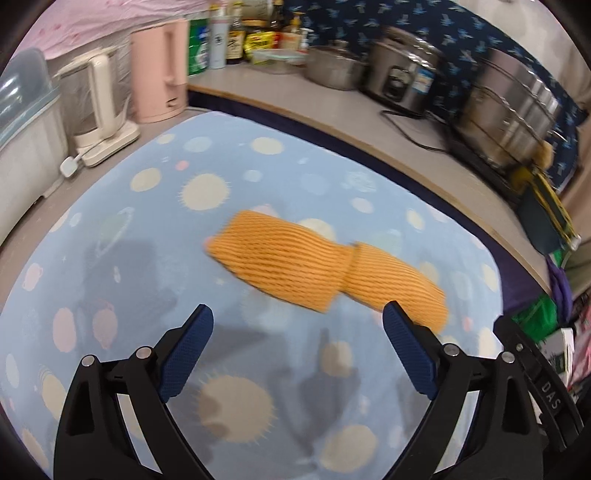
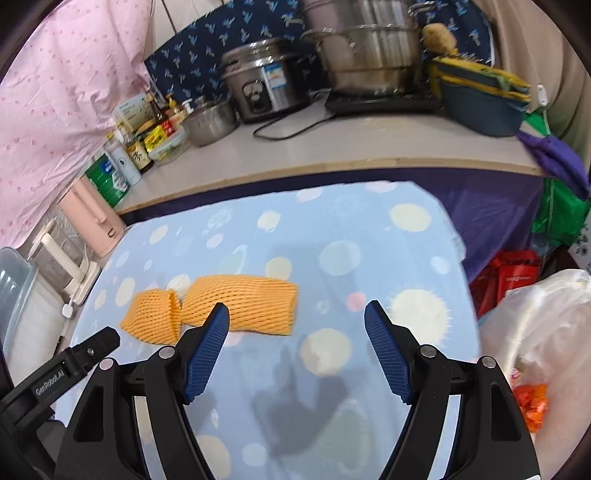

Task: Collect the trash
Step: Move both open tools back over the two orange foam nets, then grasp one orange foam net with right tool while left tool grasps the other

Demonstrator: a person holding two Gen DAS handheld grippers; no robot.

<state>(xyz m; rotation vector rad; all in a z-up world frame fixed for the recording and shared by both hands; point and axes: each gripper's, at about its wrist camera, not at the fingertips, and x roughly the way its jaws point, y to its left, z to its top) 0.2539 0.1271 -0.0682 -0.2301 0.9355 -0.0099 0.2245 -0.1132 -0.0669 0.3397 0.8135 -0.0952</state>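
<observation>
Ahead of left claw (image 1: 297, 317), spread and empty: orange foam net (image 1: 325, 271) flat on spotted blue cloth (image 1: 155, 229), near its right fingertip. Right claw (image 2: 296, 314) spread too; net lies forward-left.

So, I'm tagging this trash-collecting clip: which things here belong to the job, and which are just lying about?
Belongs to the job:
orange foam net
clear plastic bag
left tongs, open
right tongs, open

Just lying about:
pink kettle
rice cooker
steel pot
condiment bottles
</observation>
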